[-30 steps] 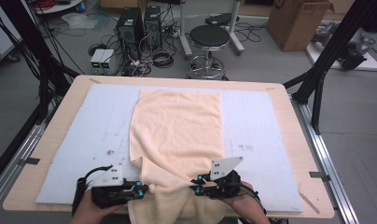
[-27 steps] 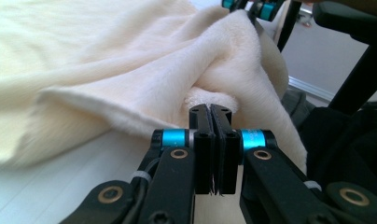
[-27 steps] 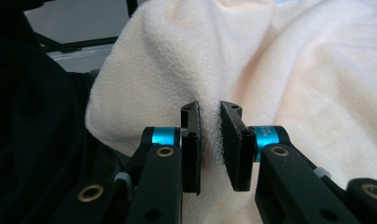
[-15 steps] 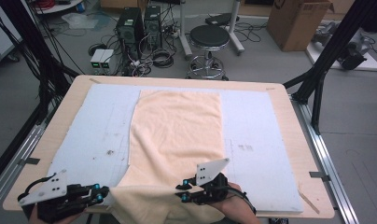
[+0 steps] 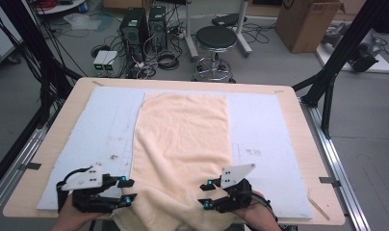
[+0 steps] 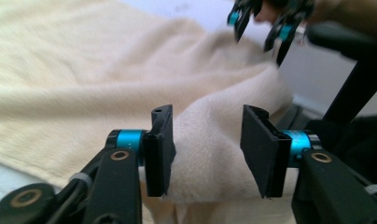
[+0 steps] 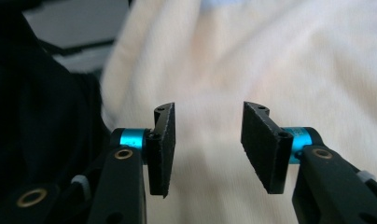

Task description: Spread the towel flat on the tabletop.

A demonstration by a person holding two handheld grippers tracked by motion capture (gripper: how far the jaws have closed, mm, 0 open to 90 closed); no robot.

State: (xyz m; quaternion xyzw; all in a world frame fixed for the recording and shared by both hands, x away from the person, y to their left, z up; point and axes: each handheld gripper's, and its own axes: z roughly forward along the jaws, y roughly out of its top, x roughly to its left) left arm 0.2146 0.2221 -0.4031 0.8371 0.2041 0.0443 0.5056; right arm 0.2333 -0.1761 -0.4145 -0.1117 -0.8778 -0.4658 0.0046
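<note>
High view shows our towel (image 5: pixel 183 144) spread down the middle of the frame on the pale mat (image 5: pixel 274 134), its near end bunched at the bottom edge. Our left gripper (image 5: pixel 127 190) and right gripper (image 5: pixel 204 195) sit at that end, both wide open, holding nothing. We are about to grab; next we must close each on a corner fold
</note>
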